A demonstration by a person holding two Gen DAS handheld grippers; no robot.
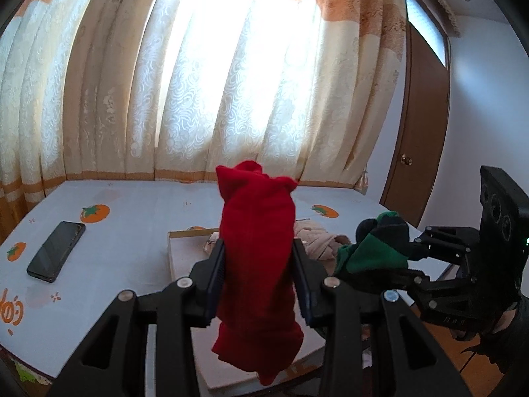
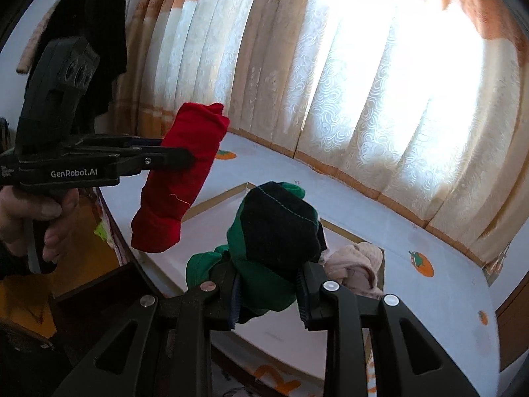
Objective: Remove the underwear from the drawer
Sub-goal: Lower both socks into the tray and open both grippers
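Note:
My left gripper (image 1: 259,258) is shut on a rolled red underwear (image 1: 258,264) and holds it up in the air; it also shows in the right wrist view (image 2: 178,178). My right gripper (image 2: 269,284) is shut on a green and dark navy underwear (image 2: 274,238), held above the table; it shows in the left wrist view (image 1: 377,244) at the right. Below them lies a shallow drawer tray (image 1: 185,251) on the table, with a pale pink garment (image 2: 357,268) in it.
A black phone (image 1: 56,251) lies on the white tablecloth with orange fruit prints (image 1: 132,218). Cream and orange curtains (image 1: 198,82) hang behind the table. A brown door (image 1: 420,132) stands at the right. Dark clothes (image 2: 96,33) hang at the upper left of the right wrist view.

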